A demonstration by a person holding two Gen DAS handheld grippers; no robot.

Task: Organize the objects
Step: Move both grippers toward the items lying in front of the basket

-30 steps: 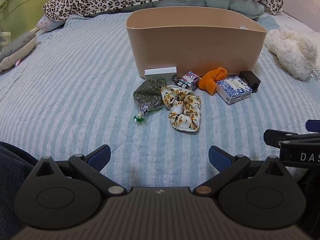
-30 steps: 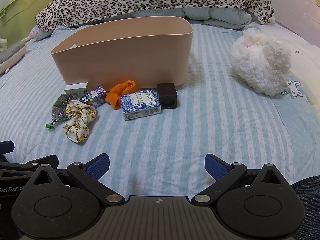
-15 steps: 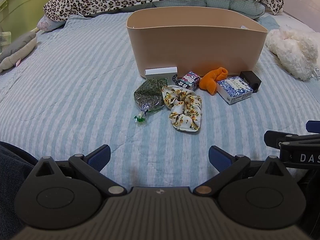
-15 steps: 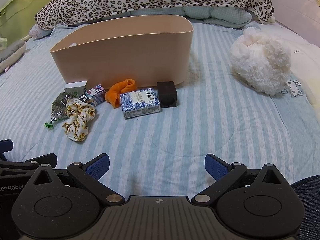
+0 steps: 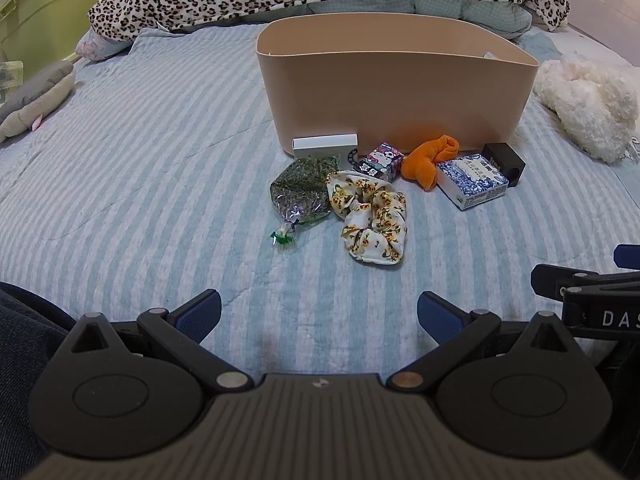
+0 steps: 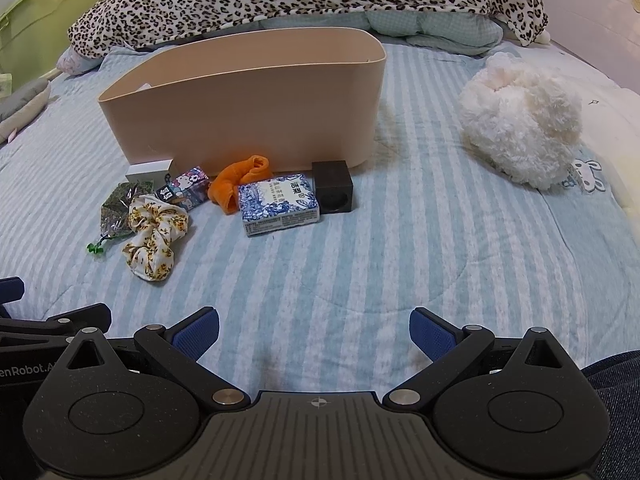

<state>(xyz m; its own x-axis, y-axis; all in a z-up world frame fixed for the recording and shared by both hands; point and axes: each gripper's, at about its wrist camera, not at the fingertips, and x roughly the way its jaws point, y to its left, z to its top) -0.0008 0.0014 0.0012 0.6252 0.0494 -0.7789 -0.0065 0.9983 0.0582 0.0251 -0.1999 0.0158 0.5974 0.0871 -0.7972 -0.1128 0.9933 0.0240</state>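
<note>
Left gripper (image 5: pixel 319 312) and right gripper (image 6: pixel 314 330) hover low over the striped bedspread (image 5: pixel 140 152), level, side by side, both pointing toward the beige bin (image 5: pixel 394 84); jaws of each spread wide, holding nothing. Along the bin's near wall, well ahead of both: white box (image 5: pixel 325 145), herb sachet (image 5: pixel 302 190), floral scrunchie (image 5: pixel 370 216), cartoon carton (image 5: pixel 380 161), orange cloth (image 5: pixel 430 156), blue-patterned tissue pack (image 6: pixel 279 204), black cube (image 6: pixel 332 187). A fluffy white toy (image 6: pixel 520 120) lies apart to the right.
</note>
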